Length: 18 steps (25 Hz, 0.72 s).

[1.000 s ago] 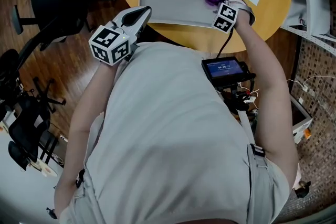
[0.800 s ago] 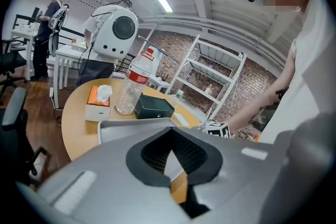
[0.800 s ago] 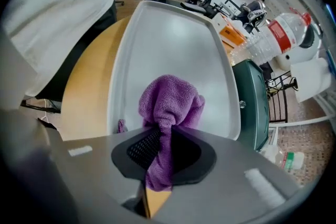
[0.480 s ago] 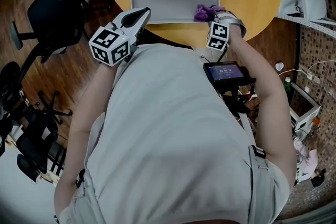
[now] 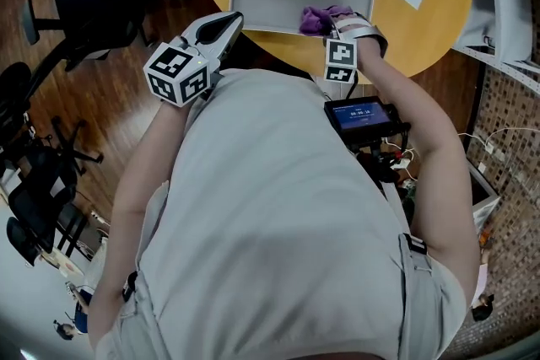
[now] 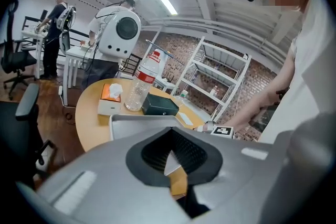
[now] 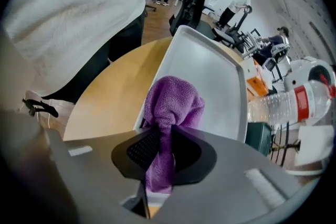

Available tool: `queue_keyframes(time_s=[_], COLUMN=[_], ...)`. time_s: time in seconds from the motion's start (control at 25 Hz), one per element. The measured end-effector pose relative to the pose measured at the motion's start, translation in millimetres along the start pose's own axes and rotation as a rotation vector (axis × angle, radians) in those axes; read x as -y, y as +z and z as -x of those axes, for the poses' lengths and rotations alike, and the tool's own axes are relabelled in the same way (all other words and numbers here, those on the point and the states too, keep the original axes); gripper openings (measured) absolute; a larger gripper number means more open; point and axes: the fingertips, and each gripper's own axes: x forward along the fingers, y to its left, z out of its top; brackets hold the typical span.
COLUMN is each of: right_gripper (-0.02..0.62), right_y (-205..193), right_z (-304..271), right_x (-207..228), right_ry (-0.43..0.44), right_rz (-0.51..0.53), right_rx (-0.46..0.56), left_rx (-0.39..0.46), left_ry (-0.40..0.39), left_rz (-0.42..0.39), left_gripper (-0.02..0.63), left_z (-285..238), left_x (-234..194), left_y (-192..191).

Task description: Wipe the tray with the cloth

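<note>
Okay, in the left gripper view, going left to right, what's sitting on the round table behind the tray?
tissue box → clear water bottle → dark box → white sheet of paper

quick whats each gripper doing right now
left gripper: jaws closed, nothing between them
right gripper: jaws closed on the purple cloth
</note>
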Motion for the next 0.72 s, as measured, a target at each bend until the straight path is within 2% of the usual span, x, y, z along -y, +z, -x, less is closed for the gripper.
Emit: queue_keyframes(time_s=[0.28,0.56,0.64,0.72], right_gripper=[0.058,0.060,0.060,0.061], right_y=[91.1,168.8,181.8,188.0], right_z=[-11.3,-22.1,-25.2,-28.5], right_x=[30.5,57.9,64.4,72.5], right_ry=[-0.030,-0.054,-0.032,-0.001], right_rz=[0.289,0.634,0.700,0.723], right_rx=[0.132,0.248,0.261,0.281], left_rx=[0.041,0.087,0.095,0.101], left_ry=[0.095,0.193,0.206,0.214], left_rz=[0.053,0.109,0.121,0.128], left_gripper=[0.000,0.000,0.000,0.000], left_z=[38.9,80.4,87.0,91.2], left_x=[-27.5,-57.6,-64.1,-69.6], left_y=[-9.8,-17.7,-19.4,-19.7])
